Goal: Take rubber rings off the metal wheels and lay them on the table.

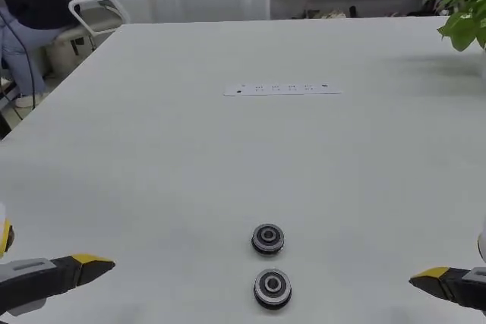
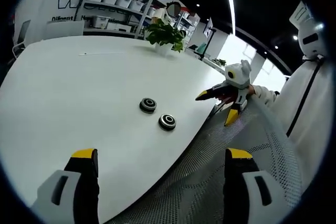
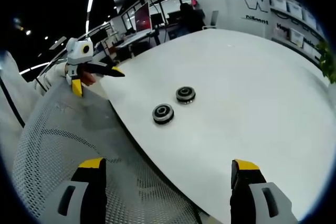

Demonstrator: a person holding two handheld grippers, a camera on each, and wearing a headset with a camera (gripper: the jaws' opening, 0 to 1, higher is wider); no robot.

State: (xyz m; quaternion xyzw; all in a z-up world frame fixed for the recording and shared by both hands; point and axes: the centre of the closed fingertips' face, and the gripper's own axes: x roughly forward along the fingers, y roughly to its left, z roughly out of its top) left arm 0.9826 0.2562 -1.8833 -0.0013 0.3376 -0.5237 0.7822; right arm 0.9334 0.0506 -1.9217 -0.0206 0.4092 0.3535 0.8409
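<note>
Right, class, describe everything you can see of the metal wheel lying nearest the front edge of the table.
The near metal wheel is small and round: a silvery hub with a dark centre hole, and a black band round the outside, seemingly its rubber ring, still on. It lies flat on the white table, close to the front edge. The second wheel sits just beyond it, not touching. Only the table touches it.

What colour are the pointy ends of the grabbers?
Yellow: the left gripper fingertips show it best, in the left gripper view.
</note>
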